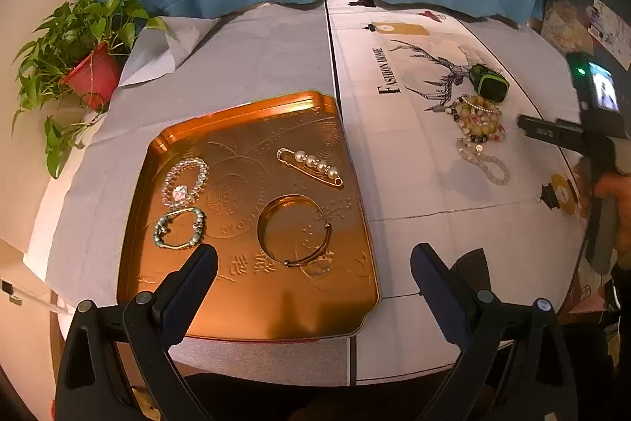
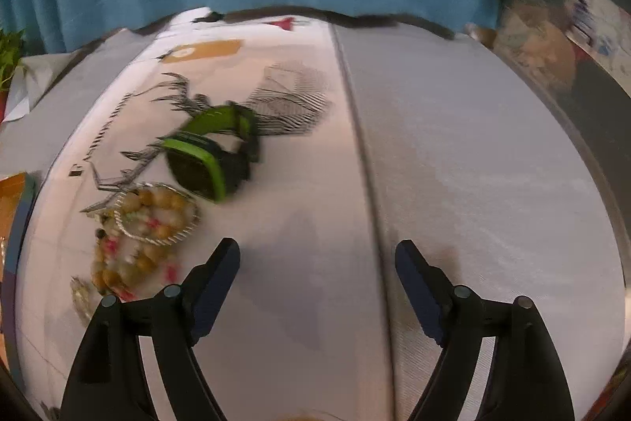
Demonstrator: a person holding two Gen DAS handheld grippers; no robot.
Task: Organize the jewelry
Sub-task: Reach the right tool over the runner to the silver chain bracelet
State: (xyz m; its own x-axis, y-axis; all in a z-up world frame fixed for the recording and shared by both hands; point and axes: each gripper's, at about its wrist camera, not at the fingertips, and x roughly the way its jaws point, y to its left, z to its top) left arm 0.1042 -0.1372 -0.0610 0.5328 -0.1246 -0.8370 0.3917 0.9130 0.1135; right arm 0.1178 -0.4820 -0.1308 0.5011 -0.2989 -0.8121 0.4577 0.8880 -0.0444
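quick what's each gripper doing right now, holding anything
left gripper: open, holding nothing, over the tray
right gripper: open, holding nothing

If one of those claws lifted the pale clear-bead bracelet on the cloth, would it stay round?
Probably not: the clear-bead bracelet lies in a crooked loop, so it likely hangs limp. Its round, glossy beads may slip or roll. It looks light.
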